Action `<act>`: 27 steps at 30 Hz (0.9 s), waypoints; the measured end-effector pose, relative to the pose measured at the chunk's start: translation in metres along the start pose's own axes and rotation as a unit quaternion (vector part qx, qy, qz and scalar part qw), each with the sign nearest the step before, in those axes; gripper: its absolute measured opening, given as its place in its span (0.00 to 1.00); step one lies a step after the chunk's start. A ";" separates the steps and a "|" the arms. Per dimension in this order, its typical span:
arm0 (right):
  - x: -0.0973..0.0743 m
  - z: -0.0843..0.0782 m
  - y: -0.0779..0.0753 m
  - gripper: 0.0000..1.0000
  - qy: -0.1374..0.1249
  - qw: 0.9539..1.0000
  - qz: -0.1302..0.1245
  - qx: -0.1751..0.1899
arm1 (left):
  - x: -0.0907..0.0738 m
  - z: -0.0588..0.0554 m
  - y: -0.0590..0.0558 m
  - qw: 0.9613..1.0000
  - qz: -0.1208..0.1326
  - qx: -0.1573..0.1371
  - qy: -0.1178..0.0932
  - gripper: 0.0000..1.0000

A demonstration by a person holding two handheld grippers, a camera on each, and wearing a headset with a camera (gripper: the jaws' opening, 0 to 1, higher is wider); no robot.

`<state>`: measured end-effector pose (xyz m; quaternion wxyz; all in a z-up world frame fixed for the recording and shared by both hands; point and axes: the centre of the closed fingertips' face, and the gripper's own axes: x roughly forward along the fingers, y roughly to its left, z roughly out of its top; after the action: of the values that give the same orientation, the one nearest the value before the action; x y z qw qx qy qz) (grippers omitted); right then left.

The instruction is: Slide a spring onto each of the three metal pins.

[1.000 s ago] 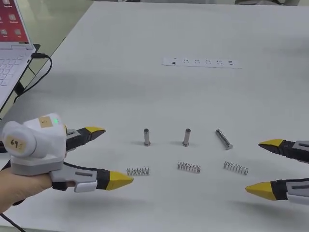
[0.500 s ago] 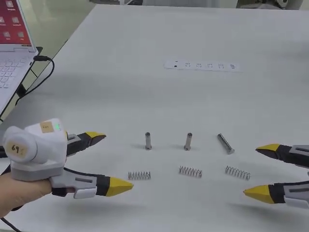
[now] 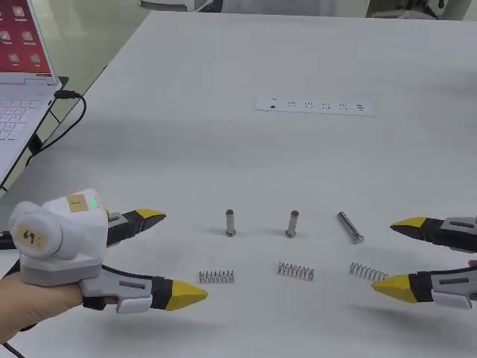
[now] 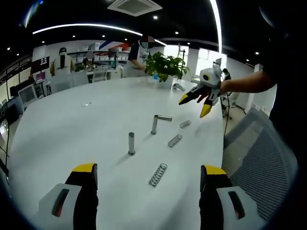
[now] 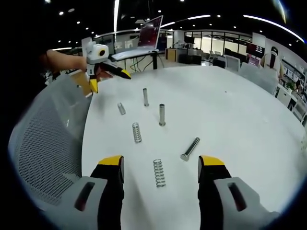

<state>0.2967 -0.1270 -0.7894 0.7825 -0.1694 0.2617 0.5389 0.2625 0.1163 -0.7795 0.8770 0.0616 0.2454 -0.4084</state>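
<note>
White bench (image 3: 223, 60), three springs (image 3: 296, 271) lying near three metal pins (image 3: 292, 223), two standing, one lying down, left claw (image 3: 181, 255) spread, right claw (image 3: 385, 256) spread

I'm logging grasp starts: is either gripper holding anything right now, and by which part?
Nothing is held. The yellow-tipped left gripper and right gripper are both open and empty; the small coiled metal springs lie loose on the white table.

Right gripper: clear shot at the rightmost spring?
Probably yes. The right gripper is open, and the rightmost spring lies just ahead of its fingers with nothing in the way. The lying pin sits apart, to one side.
</note>
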 end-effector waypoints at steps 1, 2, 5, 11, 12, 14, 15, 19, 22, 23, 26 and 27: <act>0.001 0.002 -0.002 0.61 -0.001 1.000 -0.001 0.000 | 0.000 0.000 0.000 1.000 0.001 0.000 0.000 0.85; 0.002 0.003 -0.004 0.61 -0.001 1.000 -0.001 0.000 | 0.000 -0.001 0.001 1.000 0.002 0.000 0.000 0.85; 0.006 0.006 -0.009 0.60 0.000 1.000 -0.002 -0.001 | 0.000 -0.001 0.001 1.000 0.002 0.000 -0.001 0.85; 0.013 0.008 -0.017 0.57 0.016 1.000 -0.008 -0.009 | -0.001 -0.003 0.001 1.000 0.003 0.002 0.001 0.85; 0.015 0.008 -0.019 0.56 0.021 1.000 -0.009 -0.010 | -0.001 -0.003 0.001 1.000 0.003 0.002 0.001 0.85; 0.017 0.010 -0.021 0.55 0.026 1.000 -0.009 -0.012 | -0.001 -0.004 0.001 1.000 0.002 0.002 0.003 0.85; 0.018 0.010 -0.022 0.55 0.028 1.000 -0.010 -0.011 | -0.001 -0.005 0.000 1.000 0.002 0.002 0.003 0.85; 0.024 0.013 -0.030 0.52 0.034 0.999 -0.018 -0.006 | -0.001 -0.005 0.000 1.000 0.002 0.003 0.004 0.85; 0.027 0.015 -0.033 0.50 0.036 0.999 -0.019 0.002 | -0.002 -0.005 0.000 1.000 0.002 0.003 0.004 0.85; 0.029 0.016 -0.035 0.49 0.038 0.999 -0.020 0.004 | -0.002 -0.005 0.001 1.000 0.002 0.003 0.003 0.85; 0.033 0.017 -0.038 0.48 0.042 0.999 -0.023 0.007 | -0.002 -0.004 0.002 1.000 0.003 0.002 0.002 0.85; 0.034 0.017 -0.039 0.48 0.044 0.999 -0.023 0.009 | -0.002 -0.004 0.002 1.000 0.003 0.002 0.003 0.85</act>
<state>0.3466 -0.1059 -0.7963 0.7842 -0.1919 0.2964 0.5102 0.2609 0.1204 -0.7825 0.8773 0.0654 0.2465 -0.4066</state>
